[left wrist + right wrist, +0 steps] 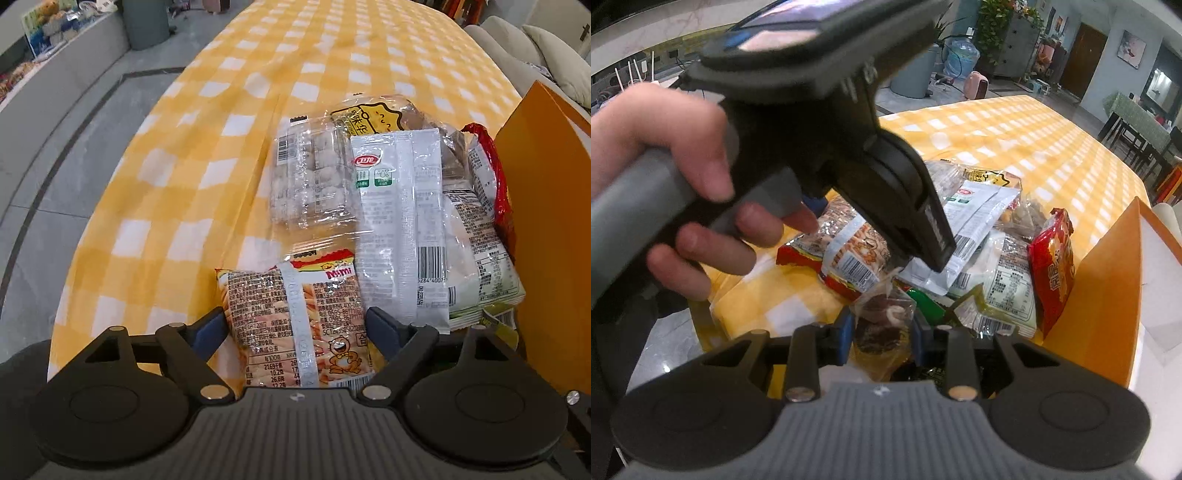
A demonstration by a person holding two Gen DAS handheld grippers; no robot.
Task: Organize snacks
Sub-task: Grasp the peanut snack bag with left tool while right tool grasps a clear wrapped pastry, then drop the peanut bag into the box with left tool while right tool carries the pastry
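At the near edge of the yellow-and-white checked tablecloth (207,122), my left gripper (295,325) is clamped on a crinkly foil packet of Mimi snack sticks (295,317), printed with a cartoon bear, while my right gripper (881,334) pinches a small clear-wrapped dark brown sweet (882,325). The Mimi packet sits at the near end of the snack pile, its long axis running straight away from me along the fingers, its red-and-yellow top edge pointing toward the far edge of the cloth and its bottom end tucked between the jaws. Beyond it lie a clear bag of pale round pieces (314,173), a white plastic sachet with a red logo (399,221) and a glossy red packet (1052,258) leaning against the upright orange cardboard box (546,221) at the right edge. I judge this to be the picking step, with both pieces gripped but neither sorted yet. The next move, as I read it, calls for lifting the Mimi packet clear of the white sachet that touches its right side, without dragging the pile, then carrying it to its place; which place that is, the views do not show.
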